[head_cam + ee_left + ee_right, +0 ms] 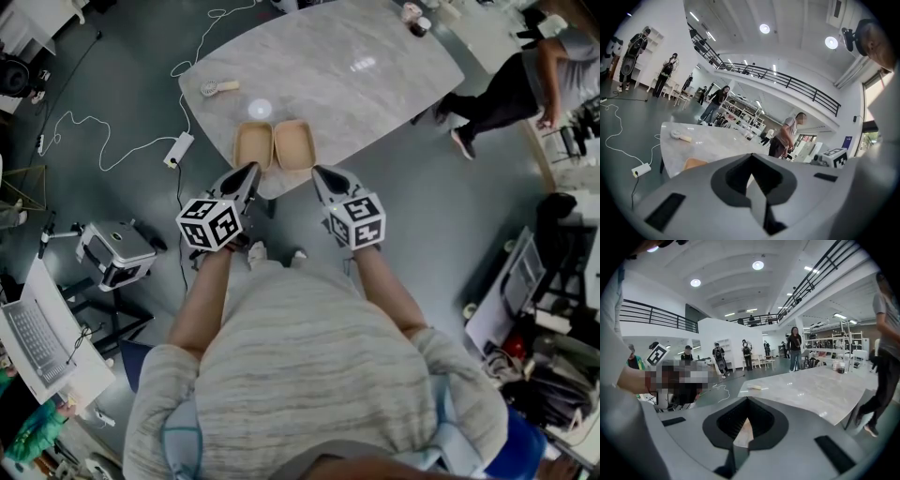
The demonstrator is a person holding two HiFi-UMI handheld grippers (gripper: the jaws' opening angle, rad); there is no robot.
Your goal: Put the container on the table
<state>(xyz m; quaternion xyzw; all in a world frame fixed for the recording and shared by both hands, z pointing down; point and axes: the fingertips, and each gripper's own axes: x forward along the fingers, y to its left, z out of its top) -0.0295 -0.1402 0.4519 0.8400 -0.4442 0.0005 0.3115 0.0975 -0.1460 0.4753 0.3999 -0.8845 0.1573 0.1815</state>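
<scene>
The container lies on the tabletop at the edge nearest to you; a brush lies behind it, to the left.

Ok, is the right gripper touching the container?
Cannot tell. In the head view the right gripper ends right at the container, with neither a gap nor contact plain.

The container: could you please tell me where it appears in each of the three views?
Head view: the container lies open at the table's near edge, centre.
Left gripper view: only a tan corner shows, lower left.
Right gripper view: probably the tan sliver low centre, between the jaws.
Shared landmark: the table itself, pale marble.
</scene>
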